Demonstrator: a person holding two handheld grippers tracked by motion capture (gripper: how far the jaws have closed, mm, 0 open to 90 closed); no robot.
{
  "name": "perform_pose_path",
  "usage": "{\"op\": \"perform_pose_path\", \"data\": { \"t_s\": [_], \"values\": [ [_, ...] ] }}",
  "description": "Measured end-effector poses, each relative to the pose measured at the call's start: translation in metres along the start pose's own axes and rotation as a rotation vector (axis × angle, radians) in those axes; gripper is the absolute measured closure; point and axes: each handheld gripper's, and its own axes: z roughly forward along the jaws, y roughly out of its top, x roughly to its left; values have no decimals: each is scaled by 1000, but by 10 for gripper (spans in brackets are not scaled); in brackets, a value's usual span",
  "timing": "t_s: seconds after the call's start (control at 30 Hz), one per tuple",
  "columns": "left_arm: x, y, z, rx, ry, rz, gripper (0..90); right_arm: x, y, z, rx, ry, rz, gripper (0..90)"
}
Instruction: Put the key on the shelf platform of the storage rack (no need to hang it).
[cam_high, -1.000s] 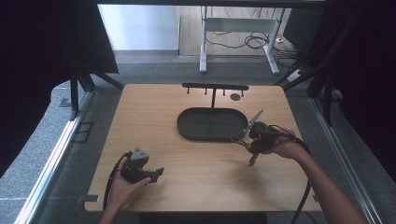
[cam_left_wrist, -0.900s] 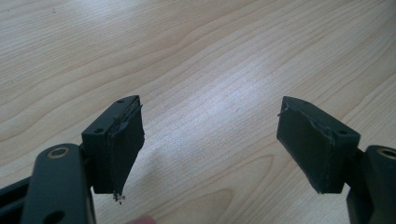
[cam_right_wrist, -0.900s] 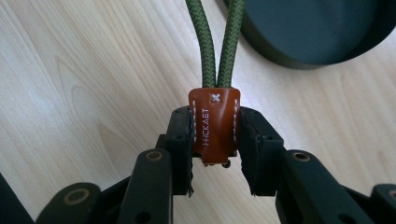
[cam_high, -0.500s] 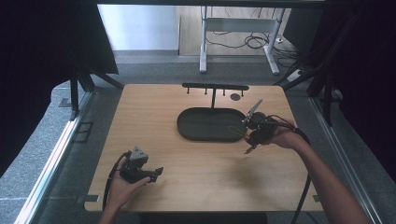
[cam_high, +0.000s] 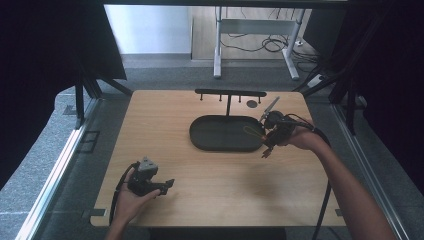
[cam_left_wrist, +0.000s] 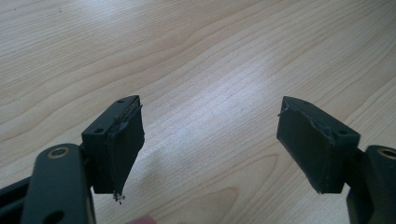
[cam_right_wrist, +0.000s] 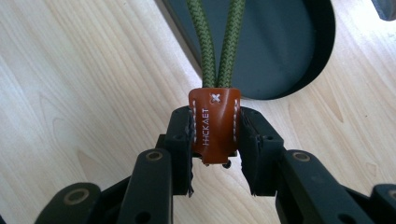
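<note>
right gripper (cam_right_wrist: 215, 140) is clamped on a brown leather tab (cam_right_wrist: 214, 126), jaws pressed against both of its side edges. the tab is a small folded piece with white stitching down each side, a white cross stitch at the top and stamped lettering running lengthwise. two strands of olive green braided cord (cam_right_wrist: 218, 42) leave the top of the tab side by side and run straight away from the jaws, so the long axis of tab and cord lines up with the gripper's own axis. beyond the jaws the cord passes over the rim of a dark oval tray (cam_right_wrist: 280, 51) and out of the right gripper view; its far end cannot be told. in the high view the right gripper (cam_high: 272, 131) sits at the tray's (cam_high: 225, 145) near right end, above the wooden table (cam_high: 210, 185). left gripper (cam_left_wrist: 210, 144) has its jaws wide apart, nothing between them, bare wood grain ahead; in the high view it (cam_high: 150, 180) lies well apart from the tray
</note>
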Motion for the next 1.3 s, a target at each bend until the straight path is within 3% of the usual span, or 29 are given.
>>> {"op": "perform_pose_path", "data": {
  "t_s": [1.3],
  "values": [
    [7, -1, -4, -5, 0, -12, 232, -36, 46, 8, 4, -5, 14, 667]
  ]
}}
